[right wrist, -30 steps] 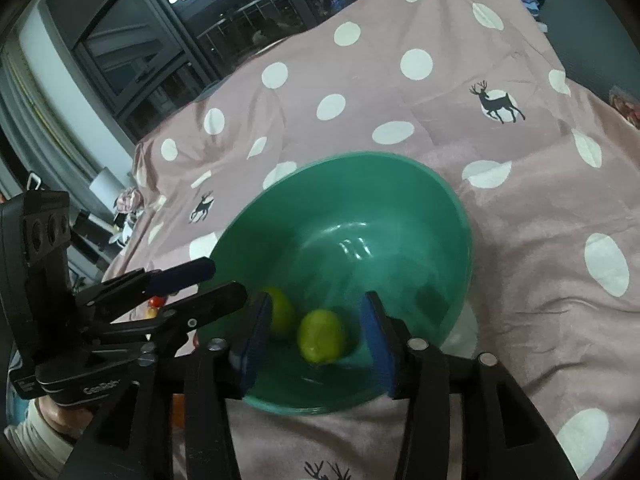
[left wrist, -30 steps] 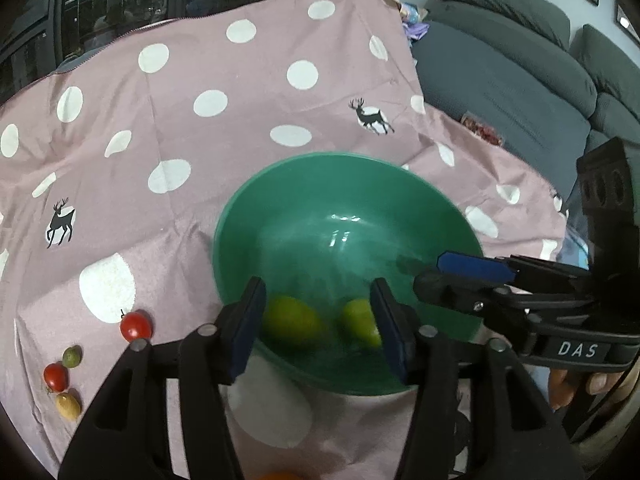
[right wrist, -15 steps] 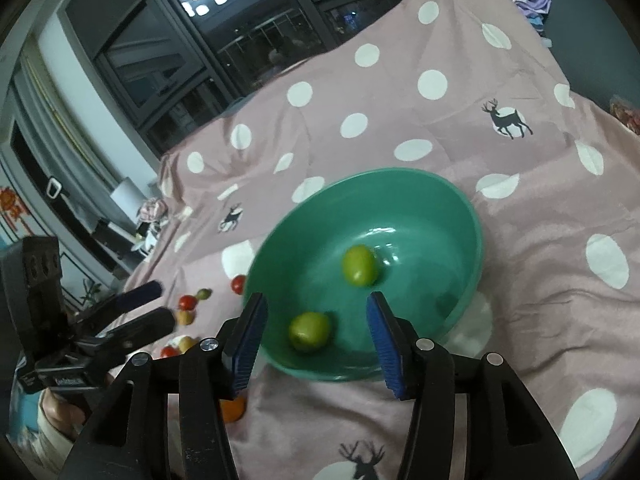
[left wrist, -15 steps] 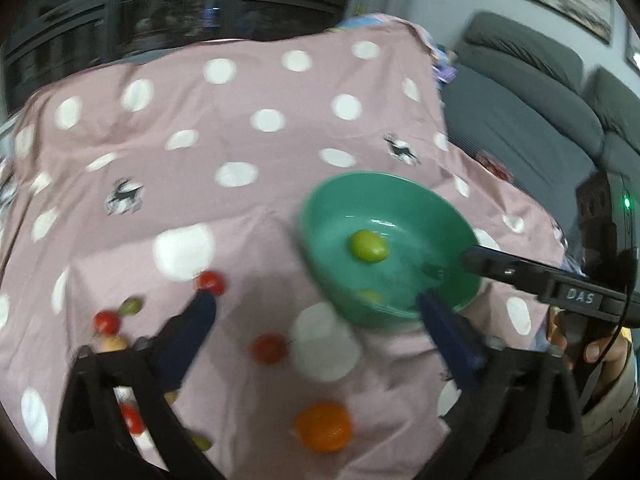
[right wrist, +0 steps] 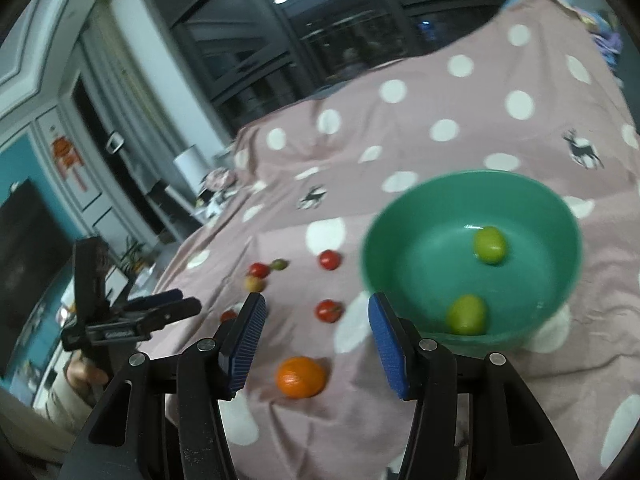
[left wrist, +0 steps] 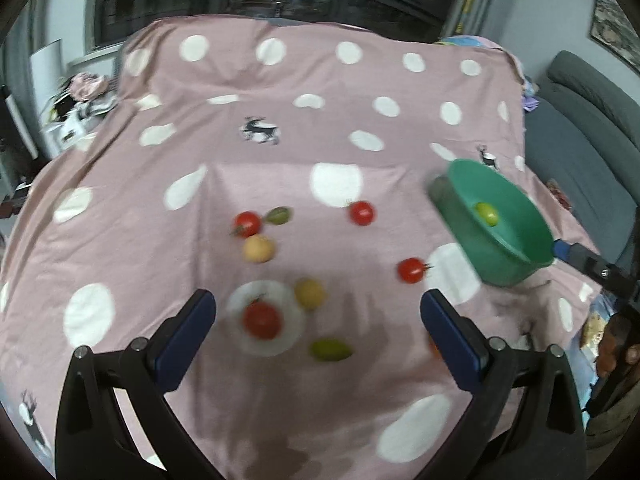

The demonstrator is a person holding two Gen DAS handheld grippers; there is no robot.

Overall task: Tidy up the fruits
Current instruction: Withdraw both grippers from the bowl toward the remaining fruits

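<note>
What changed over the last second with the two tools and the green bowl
Both tools pulled back from the green bowl. The left tool swung away to the loose fruit, now over a red tomato with its jaws wider. The right tool backed off toward the orange, open and empty. The two green fruits remain in the bowl; one has rolled farther in.
</note>
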